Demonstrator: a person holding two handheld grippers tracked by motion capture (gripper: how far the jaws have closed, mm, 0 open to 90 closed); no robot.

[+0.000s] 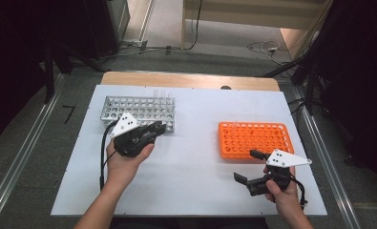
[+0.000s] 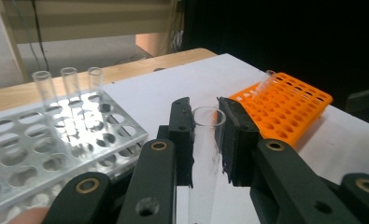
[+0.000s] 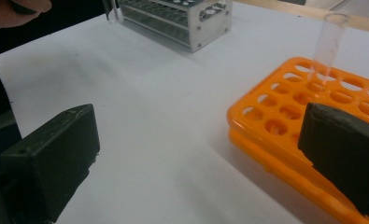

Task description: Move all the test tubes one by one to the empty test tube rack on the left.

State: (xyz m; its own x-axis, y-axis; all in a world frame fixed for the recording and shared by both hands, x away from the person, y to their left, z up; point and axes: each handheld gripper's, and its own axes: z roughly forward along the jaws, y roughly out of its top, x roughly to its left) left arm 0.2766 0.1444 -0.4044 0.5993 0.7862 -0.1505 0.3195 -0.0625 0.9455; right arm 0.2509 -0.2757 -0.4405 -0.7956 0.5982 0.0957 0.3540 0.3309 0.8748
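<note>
My left gripper is shut on a clear test tube, held upright between its pads just in front of the metal rack. Three clear tubes stand in that rack's far row. On the right sits an orange rack with one clear tube standing in a far corner hole. My right gripper hovers low near the orange rack's front left corner, jaws wide open with nothing between them.
Both racks rest on a white sheet that covers the wooden table. Bare sheet lies between the two racks and along the front edge. Cables lie on the floor beyond the table.
</note>
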